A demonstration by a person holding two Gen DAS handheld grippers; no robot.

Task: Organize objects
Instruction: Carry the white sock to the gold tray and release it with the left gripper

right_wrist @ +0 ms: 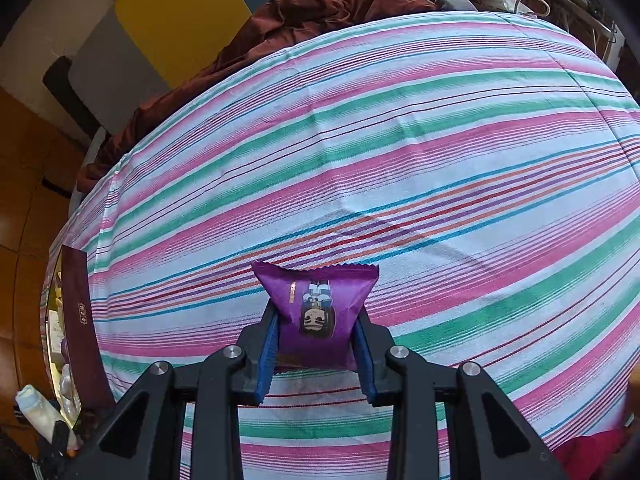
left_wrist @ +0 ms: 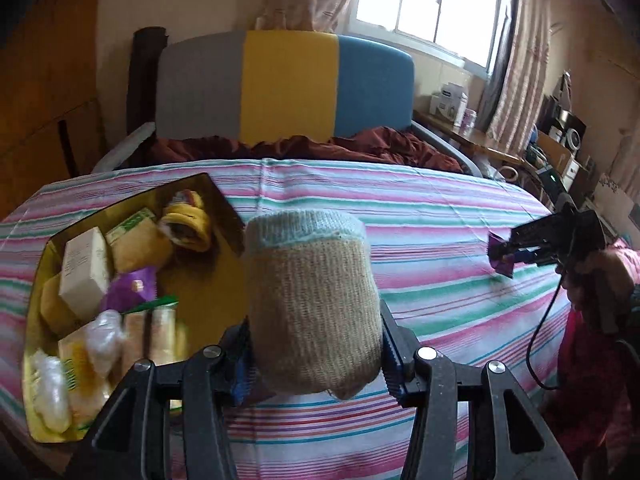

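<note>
My left gripper point(left_wrist: 316, 356) is shut on a beige knitted sock point(left_wrist: 312, 300) with a pale blue cuff and holds it above the striped bed sheet point(left_wrist: 420, 220), just right of the gold tin box point(left_wrist: 216, 280). The box holds several snack packets, small cartons and a yellow sock. My right gripper point(right_wrist: 316, 336) is shut on a purple snack packet point(right_wrist: 320, 308) above the sheet point(right_wrist: 400, 140). It also shows in the left wrist view point(left_wrist: 516, 252) at the right with the purple packet point(left_wrist: 500, 254). The box point(right_wrist: 78, 328) sits at the far left of the right wrist view.
A grey, yellow and blue headboard point(left_wrist: 288, 84) and a rumpled brown blanket point(left_wrist: 320, 146) lie at the bed's far end. A cluttered wooden shelf point(left_wrist: 520, 136) runs along the right under the window. A person's red clothing point(left_wrist: 588, 360) is at the right edge.
</note>
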